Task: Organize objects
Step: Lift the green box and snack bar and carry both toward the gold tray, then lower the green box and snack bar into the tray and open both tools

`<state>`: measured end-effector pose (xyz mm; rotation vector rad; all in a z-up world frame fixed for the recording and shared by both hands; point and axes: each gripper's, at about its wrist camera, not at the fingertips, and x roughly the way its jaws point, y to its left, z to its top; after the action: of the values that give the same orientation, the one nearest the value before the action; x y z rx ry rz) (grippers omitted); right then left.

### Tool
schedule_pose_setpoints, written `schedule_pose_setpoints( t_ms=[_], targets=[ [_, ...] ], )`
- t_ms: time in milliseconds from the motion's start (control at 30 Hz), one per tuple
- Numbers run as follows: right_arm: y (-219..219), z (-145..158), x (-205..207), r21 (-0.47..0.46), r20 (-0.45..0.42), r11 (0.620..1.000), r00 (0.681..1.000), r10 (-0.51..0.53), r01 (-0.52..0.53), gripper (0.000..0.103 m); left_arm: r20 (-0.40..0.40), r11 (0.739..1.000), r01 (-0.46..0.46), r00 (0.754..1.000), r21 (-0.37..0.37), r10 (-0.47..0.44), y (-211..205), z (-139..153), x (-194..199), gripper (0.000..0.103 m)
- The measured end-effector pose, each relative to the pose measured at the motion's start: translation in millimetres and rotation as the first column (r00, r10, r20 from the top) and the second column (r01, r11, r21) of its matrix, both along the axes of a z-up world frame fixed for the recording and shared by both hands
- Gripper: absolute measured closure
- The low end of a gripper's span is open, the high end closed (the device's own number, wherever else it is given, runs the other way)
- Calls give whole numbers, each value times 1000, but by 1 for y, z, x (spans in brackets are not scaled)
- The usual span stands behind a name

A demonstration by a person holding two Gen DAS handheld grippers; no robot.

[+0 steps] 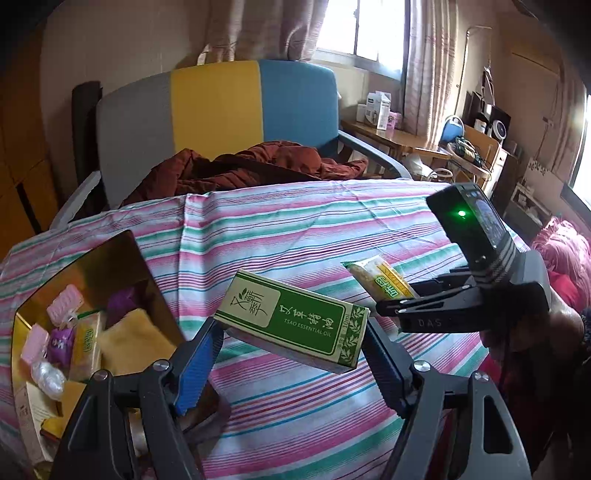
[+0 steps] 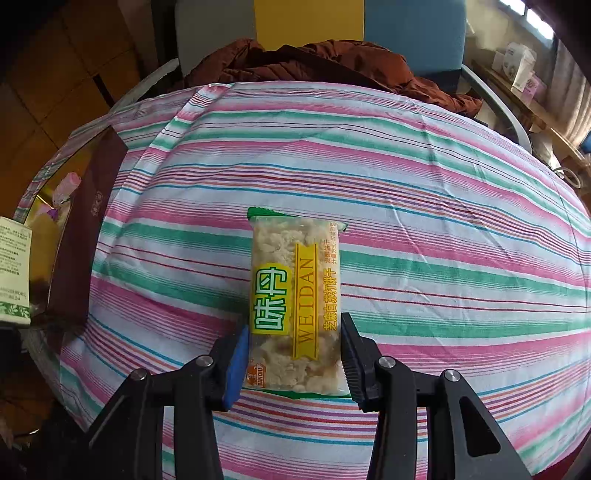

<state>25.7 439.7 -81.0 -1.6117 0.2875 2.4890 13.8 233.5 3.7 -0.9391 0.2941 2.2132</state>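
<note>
striped cloth-covered table point(image 2: 424, 192); open box point(image 1: 122, 266) at its left edge.

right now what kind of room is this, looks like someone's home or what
Most likely a lived-in room at home, a bedroom or sitting room. A pink, green and white striped cloth covers the work surface, a grey, yellow and blue chair holds a rumpled rust-brown jacket, and patterned curtains hang at a window.

A green-and-cream essential oil box point(image 1: 291, 320) is held tilted above the striped tablecloth point(image 1: 295, 229). A clear, yellow-labelled snack packet point(image 2: 295, 302) is held lengthwise over the cloth's middle. The gold-lined box point(image 1: 122, 266) at the left edge holds small wrapped items.
</note>
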Motion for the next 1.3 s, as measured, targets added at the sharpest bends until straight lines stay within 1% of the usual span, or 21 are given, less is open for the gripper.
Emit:
schedule_pose_setpoints(
  t_ms=[167, 300, 433, 533, 633, 700, 800, 933, 1000, 1100, 1167, 1200, 1300],
  targets=[
    [-25, 16, -3, -27, -47, 999, 999, 16, -17, 58, 23, 996, -74, 997, 41, 73, -40, 7, -14, 26],
    [-54, 39, -14, -29, -109, 998, 992, 56, -60, 58, 43, 982, -170, 985, 82, 167, -84, 14, -30, 26],
    [-85, 62, -29, -36, -170, 993, 979, 108, -116, 58, 68, 952, -285, 958, 113, 279, -132, 17, -51, 26],
    [-111, 77, -41, -41, -212, 985, 965, 153, -165, 58, 80, 925, -360, 932, 123, 353, -162, 15, -65, 26],
    [-137, 86, -58, -44, -239, 977, 952, 192, -209, 58, 117, 902, -413, 909, 127, 400, -184, 10, -79, 26],
    [-151, 89, -72, -55, -246, 971, 946, 211, -231, 58, 140, 891, -433, 899, 134, 416, -193, 6, -86, 26],
    [-172, 91, -93, -70, -250, 962, 939, 238, -263, 58, 187, 876, -458, 884, 152, 429, -206, 0, -96, 26],
    [-197, 85, -120, -100, -238, 948, 933, 271, -301, 58, 198, 864, -484, 869, 142, 454, -215, -7, -107, 26],
    [-207, 79, -132, -123, -226, 942, 933, 279, -312, 58, 192, 861, -487, 868, 145, 458, -215, -7, -113, 26],
    [-219, 68, -148, -159, -208, 937, 938, 277, -312, 58, 171, 867, -478, 874, 138, 455, -210, -11, -121, 26],
    [-225, 60, -157, -182, -194, 932, 940, 279, -314, 57, 174, 873, -473, 875, 115, 451, -205, -17, -130, 26],
    [-229, 56, -161, -191, -186, 930, 941, 281, -315, 55, 176, 877, -471, 876, 100, 450, -203, -20, -133, 25],
    [-234, 47, -168, -204, -173, 928, 944, 281, -313, 55, 200, 881, -468, 872, 70, 447, -199, -30, -138, 24]
  ],
)
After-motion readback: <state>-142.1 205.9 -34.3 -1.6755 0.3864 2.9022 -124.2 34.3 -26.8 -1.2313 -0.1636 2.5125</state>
